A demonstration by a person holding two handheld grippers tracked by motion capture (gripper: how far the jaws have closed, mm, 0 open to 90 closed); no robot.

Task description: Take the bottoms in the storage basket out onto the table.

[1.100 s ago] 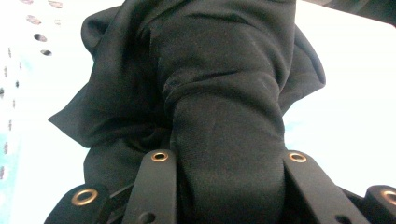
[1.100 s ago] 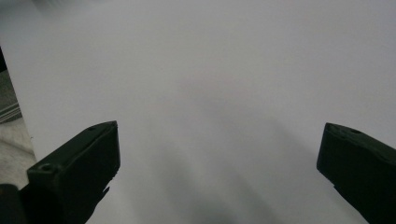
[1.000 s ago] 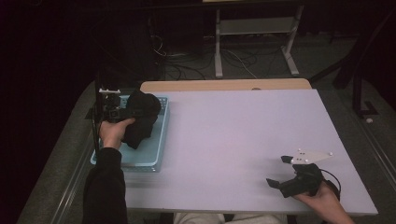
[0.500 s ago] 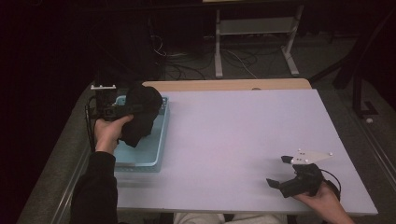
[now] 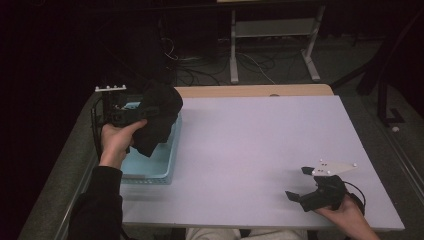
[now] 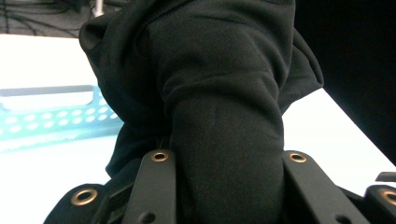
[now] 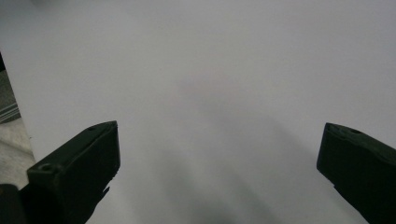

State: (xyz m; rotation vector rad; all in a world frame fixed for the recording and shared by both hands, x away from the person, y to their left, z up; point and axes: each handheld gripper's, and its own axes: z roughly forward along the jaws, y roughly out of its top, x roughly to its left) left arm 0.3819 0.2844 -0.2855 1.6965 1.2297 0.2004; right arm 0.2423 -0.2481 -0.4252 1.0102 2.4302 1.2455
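Nearest, at the front right corner of the pale white tabletop [image 5: 260, 150], the right claw [image 5: 302, 182] rests low in the person's hand, its jaws spread wide with nothing between them; the right gripper view looks along them onto bare tabletop [image 7: 210, 93].

Farther off on the left side, the left claw [image 5: 142, 116] is clamped on a black, soft fleece-like garment [image 5: 160, 112], bunched into a loose lump. In the left gripper view a thick fold of the garment [image 6: 224, 116] sits squeezed between the two black jaws, and the rest bulges above and to the sides. The garment hangs over the light blue perforated plastic basket [image 5: 150, 167] standing at the tabletop's left edge; whether its lowest fold touches the basket's floor I cannot tell.

By the look of it the garment is light and wholly limp: it will sag, swing and unroll rather than hold a shape, and nothing in it can break. The matte cloth should grip well, so slipping is a small risk as long as a thick gathered fold is pinched, as here. A thin single layer or a hem would likely let the bulk drop and trail. The free claw could take a second fold near the hanging end.
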